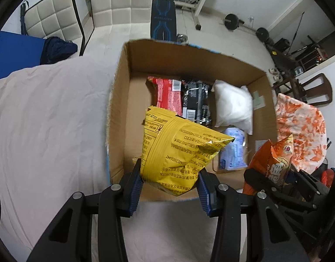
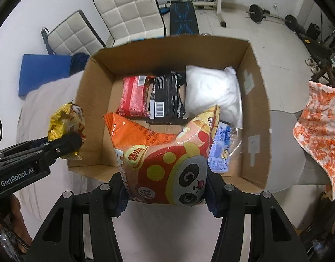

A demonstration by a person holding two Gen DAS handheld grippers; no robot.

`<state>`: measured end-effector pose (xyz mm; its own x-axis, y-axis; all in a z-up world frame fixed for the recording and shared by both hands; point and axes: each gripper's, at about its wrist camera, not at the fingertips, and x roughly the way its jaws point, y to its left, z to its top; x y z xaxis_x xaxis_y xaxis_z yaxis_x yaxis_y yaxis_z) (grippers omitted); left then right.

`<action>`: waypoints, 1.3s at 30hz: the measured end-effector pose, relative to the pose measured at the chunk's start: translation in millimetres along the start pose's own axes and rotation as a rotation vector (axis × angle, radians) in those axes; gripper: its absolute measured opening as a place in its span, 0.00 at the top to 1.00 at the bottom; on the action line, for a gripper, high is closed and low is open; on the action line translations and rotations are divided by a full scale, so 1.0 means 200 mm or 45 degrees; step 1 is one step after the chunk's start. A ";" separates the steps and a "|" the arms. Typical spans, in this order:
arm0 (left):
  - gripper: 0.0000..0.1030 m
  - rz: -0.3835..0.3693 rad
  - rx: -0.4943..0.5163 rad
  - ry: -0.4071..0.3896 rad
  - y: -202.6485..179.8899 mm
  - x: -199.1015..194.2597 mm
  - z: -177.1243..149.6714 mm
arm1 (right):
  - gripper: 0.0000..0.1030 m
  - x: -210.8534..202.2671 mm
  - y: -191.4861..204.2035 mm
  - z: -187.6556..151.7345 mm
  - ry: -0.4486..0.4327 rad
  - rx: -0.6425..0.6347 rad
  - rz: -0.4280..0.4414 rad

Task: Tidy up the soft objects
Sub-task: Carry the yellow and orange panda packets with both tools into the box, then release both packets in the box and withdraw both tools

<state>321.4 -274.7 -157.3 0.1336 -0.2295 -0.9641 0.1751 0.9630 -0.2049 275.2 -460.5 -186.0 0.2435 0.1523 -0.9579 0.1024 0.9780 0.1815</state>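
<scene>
Holding: two snack bags, one in each pair of tongs, above an open cardboard box [image 2: 254, 100] that sits on a bed [image 1: 47, 120] with a pale sheet.
Left tongs [image 1: 170, 182]: clamped on a yellow bag [image 1: 178, 150], which hangs over the box's near-left corner.
Right tongs [image 2: 167, 193]: clamped on an orange bag [image 2: 165, 155] printed with a panda face, held over the box's near edge.
Box contents: a red packet [image 2: 134, 98] and a black packet [image 2: 167, 100] side by side along the far wall; a white pillow-like bag [image 2: 213, 93] in the far-right corner, touching the black packet; a light blue pack [image 2: 219, 150] near the right wall, partly hidden behind the orange bag.
Cross view: from the right camera the yellow bag shows beside the box's left wall; from the left camera the orange bag shows at the box's near-right corner.
Surroundings: white padded chairs [image 2: 128, 11], weights and a bench [image 2: 182, 17] on the floor beyond; an orange-and-white cloth [image 2: 320, 126] to the right.
</scene>
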 end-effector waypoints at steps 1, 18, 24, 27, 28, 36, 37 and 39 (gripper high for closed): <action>0.60 0.002 -0.002 0.013 0.00 0.03 0.00 | 0.43 0.04 0.00 0.01 0.011 -0.009 -0.003; 0.59 0.019 -0.059 0.233 0.09 0.40 0.05 | 0.43 0.43 -0.01 0.10 0.151 -0.038 -0.007; 0.59 0.019 -0.047 0.249 0.07 0.43 0.06 | 0.42 0.49 -0.01 0.12 0.176 -0.040 -0.003; 0.59 0.027 -0.031 0.246 0.05 0.42 0.06 | 0.41 0.51 0.00 0.13 0.181 -0.044 0.007; 0.59 0.035 -0.031 0.246 0.05 0.42 0.06 | 0.40 0.51 0.01 0.13 0.179 -0.045 0.009; 0.58 0.069 -0.053 0.197 0.07 0.35 0.07 | 0.29 0.50 0.02 0.14 0.177 -0.054 0.007; 0.56 0.074 -0.050 0.187 0.07 0.33 0.07 | 0.29 0.47 0.00 0.14 0.175 -0.055 0.006; 0.46 0.089 -0.039 0.159 0.04 0.30 0.07 | 0.28 0.45 0.00 0.13 0.171 -0.053 0.006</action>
<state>344.2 -282.0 -215.5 0.0214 -0.1438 -0.9894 0.1395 0.9804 -0.1394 322.9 -450.8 -267.2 0.1121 0.1715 -0.9788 0.0609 0.9820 0.1790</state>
